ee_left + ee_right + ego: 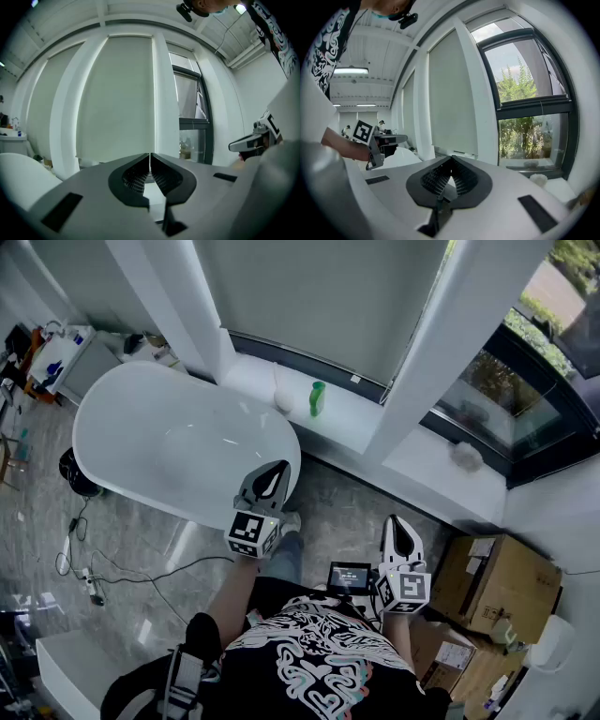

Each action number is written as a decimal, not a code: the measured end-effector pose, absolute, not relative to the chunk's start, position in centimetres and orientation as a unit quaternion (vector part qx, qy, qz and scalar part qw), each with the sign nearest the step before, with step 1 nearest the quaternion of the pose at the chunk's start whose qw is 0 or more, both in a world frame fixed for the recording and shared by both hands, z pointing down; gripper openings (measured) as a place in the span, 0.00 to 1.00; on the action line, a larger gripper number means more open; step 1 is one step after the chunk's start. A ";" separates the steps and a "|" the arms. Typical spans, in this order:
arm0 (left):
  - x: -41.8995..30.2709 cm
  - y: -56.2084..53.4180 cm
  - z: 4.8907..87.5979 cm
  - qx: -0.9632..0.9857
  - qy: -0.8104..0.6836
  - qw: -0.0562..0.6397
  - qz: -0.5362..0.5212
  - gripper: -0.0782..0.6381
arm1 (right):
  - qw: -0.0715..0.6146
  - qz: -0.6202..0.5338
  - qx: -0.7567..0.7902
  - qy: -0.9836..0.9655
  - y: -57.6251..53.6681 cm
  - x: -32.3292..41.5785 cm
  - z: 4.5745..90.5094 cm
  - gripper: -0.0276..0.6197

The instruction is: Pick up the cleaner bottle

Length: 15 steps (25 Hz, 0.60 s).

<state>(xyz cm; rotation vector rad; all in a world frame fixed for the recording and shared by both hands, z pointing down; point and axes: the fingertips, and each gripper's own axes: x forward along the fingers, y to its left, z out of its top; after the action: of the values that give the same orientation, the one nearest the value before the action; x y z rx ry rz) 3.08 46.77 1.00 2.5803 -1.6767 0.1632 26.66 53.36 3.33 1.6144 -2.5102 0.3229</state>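
Observation:
A green cleaner bottle [318, 397] stands upright on the white window sill [352, 413], just past the bathtub's far end. My left gripper [280, 467] hovers over the tub's near right rim, well short of the bottle, and its jaws are shut with nothing between them [150, 154]. My right gripper [397, 521] is held lower and to the right, above the grey floor. Its jaws meet at the tips and hold nothing [451, 158]. The bottle does not show in either gripper view.
A white bathtub [122, 456] fills the left. A white pillar [427, 352] rises right of the bottle, with a white lump [466, 456] on the sill beyond it. Cardboard boxes [497, 587] stand at the right, and cables [89, 568] lie on the floor.

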 end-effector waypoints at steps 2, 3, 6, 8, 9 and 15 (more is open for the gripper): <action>4.0 50.0 0.7 0.834 -0.549 0.034 0.041 0.14 | 0.065 0.099 0.536 -0.836 55.8 27.6 3.4 0.08; 4.4 51.5 0.5 0.832 -0.552 0.033 0.039 0.14 | 0.062 0.096 0.534 -0.837 56.9 27.9 3.3 0.08; 4.8 55.0 -0.2 0.827 -0.560 0.029 0.033 0.14 | 0.053 0.088 0.526 -0.844 59.4 28.0 2.5 0.08; 4.7 56.3 -0.7 0.822 -0.568 0.029 0.027 0.14 | 0.049 0.081 0.520 -0.849 60.4 28.0 1.8 0.08; 4.7 56.8 -0.9 0.820 -0.572 0.029 0.026 0.14 | 0.048 0.077 0.517 -0.851 60.8 28.0 1.6 0.08; 4.6 56.7 -2.1 0.811 -0.584 0.027 0.016 0.14 | 0.034 0.061 0.507 -0.859 60.7 27.9 -0.3 0.08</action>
<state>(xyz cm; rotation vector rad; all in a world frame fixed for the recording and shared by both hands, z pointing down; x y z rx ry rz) 4.59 56.67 -2.14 2.5053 -1.8049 0.0488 27.88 60.71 -0.28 1.5578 -2.6423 0.1880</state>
